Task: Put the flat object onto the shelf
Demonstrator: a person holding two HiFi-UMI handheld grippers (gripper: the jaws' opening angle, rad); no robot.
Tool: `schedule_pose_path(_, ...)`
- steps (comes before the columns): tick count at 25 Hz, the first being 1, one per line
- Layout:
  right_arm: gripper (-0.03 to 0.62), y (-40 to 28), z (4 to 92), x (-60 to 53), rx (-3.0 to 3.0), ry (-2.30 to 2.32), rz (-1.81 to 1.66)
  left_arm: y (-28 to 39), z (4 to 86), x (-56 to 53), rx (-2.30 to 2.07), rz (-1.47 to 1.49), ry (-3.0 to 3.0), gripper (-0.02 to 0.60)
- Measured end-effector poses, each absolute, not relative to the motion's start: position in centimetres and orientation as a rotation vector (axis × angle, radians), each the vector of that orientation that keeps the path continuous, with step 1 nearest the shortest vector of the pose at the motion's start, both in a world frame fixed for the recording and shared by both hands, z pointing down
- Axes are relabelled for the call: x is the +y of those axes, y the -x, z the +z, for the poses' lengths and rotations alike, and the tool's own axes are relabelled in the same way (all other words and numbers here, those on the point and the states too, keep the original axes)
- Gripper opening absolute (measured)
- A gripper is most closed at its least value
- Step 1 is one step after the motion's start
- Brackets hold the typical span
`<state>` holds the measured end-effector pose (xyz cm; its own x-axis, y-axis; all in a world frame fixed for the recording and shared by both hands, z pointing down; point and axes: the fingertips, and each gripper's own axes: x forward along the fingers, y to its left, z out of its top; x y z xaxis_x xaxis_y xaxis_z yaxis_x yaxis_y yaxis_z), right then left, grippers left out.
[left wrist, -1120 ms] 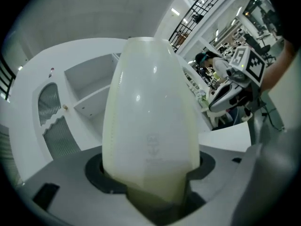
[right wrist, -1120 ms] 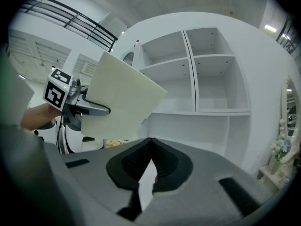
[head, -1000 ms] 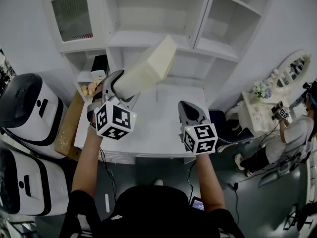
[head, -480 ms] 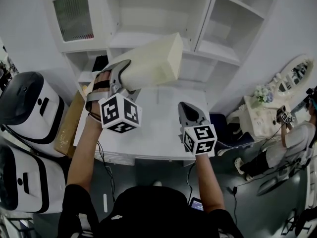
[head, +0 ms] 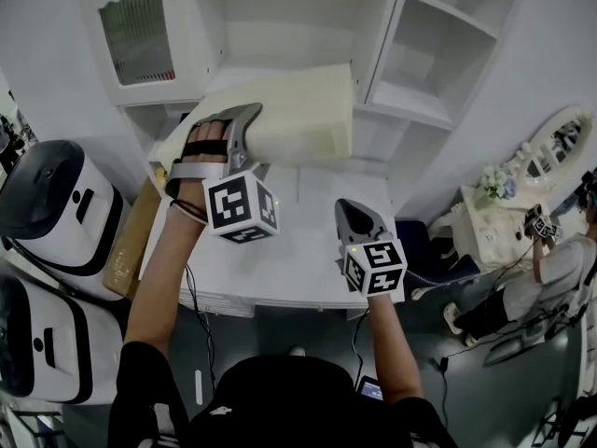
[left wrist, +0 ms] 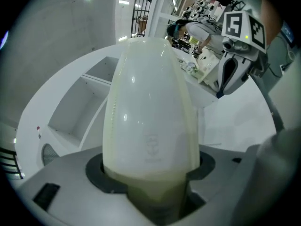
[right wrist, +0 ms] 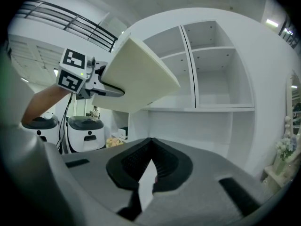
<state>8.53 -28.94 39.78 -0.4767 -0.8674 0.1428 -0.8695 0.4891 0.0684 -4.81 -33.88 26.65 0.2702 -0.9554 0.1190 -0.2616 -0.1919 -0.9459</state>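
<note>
Flat object point(head: 298, 110) before shelf point(head: 289, 21); table point(head: 298, 264) below.

White desk point(head: 289, 250) beneath a white shelf unit point(head: 410, 105).
The shelf unit has open compartments and, at its left, a glazed door point(head: 140, 31). On the dark floor point(head: 485, 390) left of the desk stand two white-and-black machines point(head: 51, 203); a brown cardboard piece point(head: 126, 245) sits between them and the desk.

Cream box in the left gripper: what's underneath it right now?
The box, clamped in the left gripper, hangs in the air over the back of the white desk; the desk that shows looks bare. The box hides the strip directly beneath it.
</note>
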Motion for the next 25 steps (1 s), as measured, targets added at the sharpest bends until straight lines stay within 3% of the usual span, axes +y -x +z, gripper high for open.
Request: schedule_pose_path(25,-0.012,-10.5,40.5,-31.2,-2.598,-1.465,0.040,3.8,27.6,-38.3,1.085,-1.147,1.325,0.310)
